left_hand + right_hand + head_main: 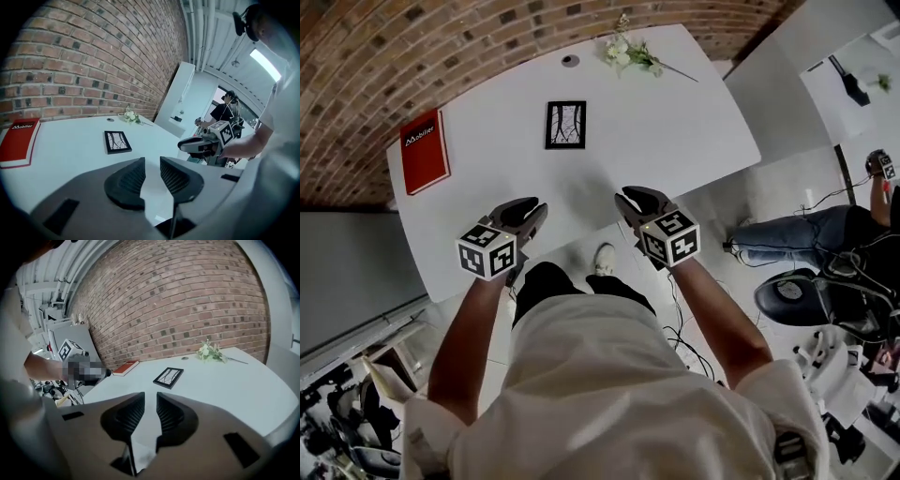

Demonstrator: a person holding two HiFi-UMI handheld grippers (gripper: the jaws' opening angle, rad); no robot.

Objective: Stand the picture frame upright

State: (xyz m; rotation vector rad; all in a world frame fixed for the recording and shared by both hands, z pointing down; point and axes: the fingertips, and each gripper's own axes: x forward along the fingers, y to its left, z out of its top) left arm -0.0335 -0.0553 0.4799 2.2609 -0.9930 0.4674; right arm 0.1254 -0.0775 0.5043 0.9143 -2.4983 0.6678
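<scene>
Lying flat on the white table [675, 141], toward its far middle, is the picture frame [565, 125]: black border, pale picture with dark branching lines, face up, not standing. Item, left gripper [531, 212]: held over the near edge of the table, well apart from the frame; the left gripper view shows its two ribbed jaws parted by a narrow gap, with nothing between them but bare tabletop. Item, right gripper [632, 201]: held level with the left one at the near edge, also well apart from the frame; the right gripper view shows its jaws likewise parted by a narrow gap, with nothing gripped. Item, marker cube on each gripper, facing up toward the head camera. Item, red book [424, 150]: flat near the table's left edge, left of the frame and apart from it, white lettering on the cover. Item, sprig of white flowers [628, 53]: lying at the far edge, beyond the frame and to its right. Item, small round fitting [570, 60]: set in the tabletop at the far edge, just left of the flowers. Item, brick wall [487, 37]: running behind the table. Item, second person [806, 234]: seated off to the right beside a dark office chair [797, 295].
</scene>
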